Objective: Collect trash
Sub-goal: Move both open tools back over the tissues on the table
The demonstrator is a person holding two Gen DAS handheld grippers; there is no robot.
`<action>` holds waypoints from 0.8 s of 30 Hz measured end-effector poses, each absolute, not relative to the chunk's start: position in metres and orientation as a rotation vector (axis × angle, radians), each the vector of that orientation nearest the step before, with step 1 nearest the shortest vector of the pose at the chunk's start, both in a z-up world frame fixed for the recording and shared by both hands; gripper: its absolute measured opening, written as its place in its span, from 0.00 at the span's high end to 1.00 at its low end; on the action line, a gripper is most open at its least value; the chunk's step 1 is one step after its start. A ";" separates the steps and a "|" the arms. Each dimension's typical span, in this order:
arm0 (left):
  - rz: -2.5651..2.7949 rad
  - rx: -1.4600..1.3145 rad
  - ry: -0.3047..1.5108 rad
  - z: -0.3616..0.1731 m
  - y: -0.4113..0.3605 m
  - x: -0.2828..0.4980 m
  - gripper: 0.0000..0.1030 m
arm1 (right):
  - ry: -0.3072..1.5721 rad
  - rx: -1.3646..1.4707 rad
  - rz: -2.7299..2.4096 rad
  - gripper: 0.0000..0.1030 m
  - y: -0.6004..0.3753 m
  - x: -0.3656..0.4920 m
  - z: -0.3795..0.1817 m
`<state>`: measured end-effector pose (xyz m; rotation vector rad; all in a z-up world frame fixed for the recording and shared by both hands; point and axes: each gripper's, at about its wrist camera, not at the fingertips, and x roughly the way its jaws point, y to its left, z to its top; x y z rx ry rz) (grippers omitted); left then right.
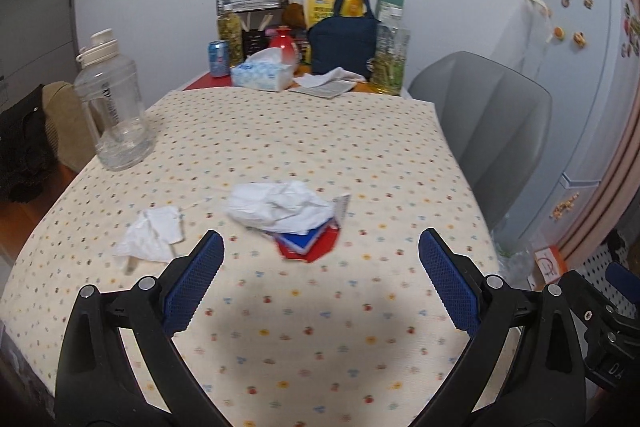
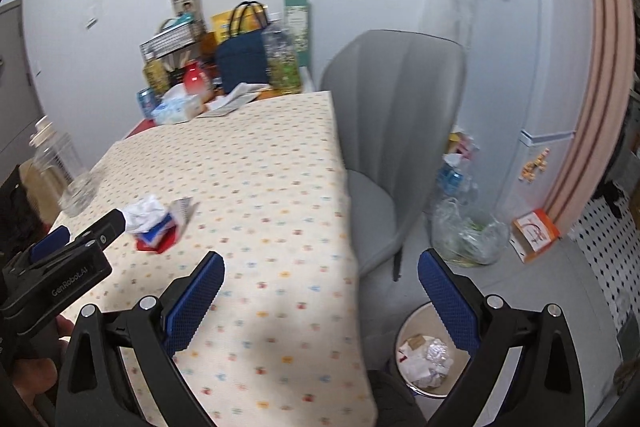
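A crumpled white tissue (image 1: 280, 207) lies on a red, white and blue wrapper (image 1: 308, 247) in the middle of the dotted tablecloth (image 1: 320, 327). A smaller crumpled tissue (image 1: 150, 235) lies to its left. My left gripper (image 1: 320, 255) is open and empty, just short of the wrapper. The right wrist view shows the same tissue (image 2: 144, 213) and wrapper (image 2: 160, 239) at left. My right gripper (image 2: 320, 275) is open and empty above the table's right edge. A white trash bin (image 2: 430, 359) with paper in it stands on the floor below.
A clear water jug (image 1: 112, 107) stands at the table's left. A tissue box (image 1: 264, 73), a navy bag (image 1: 344, 39), a can and jars crowd the far end. A grey chair (image 2: 396, 131) stands right of the table, with a plastic bag (image 2: 468, 231) and a fridge (image 2: 520, 47) beyond.
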<state>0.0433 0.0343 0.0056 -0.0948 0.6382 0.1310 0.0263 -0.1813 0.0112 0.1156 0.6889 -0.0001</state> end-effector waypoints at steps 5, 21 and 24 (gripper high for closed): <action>0.175 -0.119 0.635 0.005 0.060 0.039 0.06 | 0.678 0.085 0.052 0.08 -0.154 0.031 0.016; 0.266 -0.191 0.647 -0.006 0.119 0.041 0.06 | 0.710 0.027 0.177 0.30 -0.091 0.057 0.014; 0.281 -0.204 0.656 -0.011 0.129 0.044 0.06 | 0.717 0.017 0.196 0.32 -0.079 0.064 0.011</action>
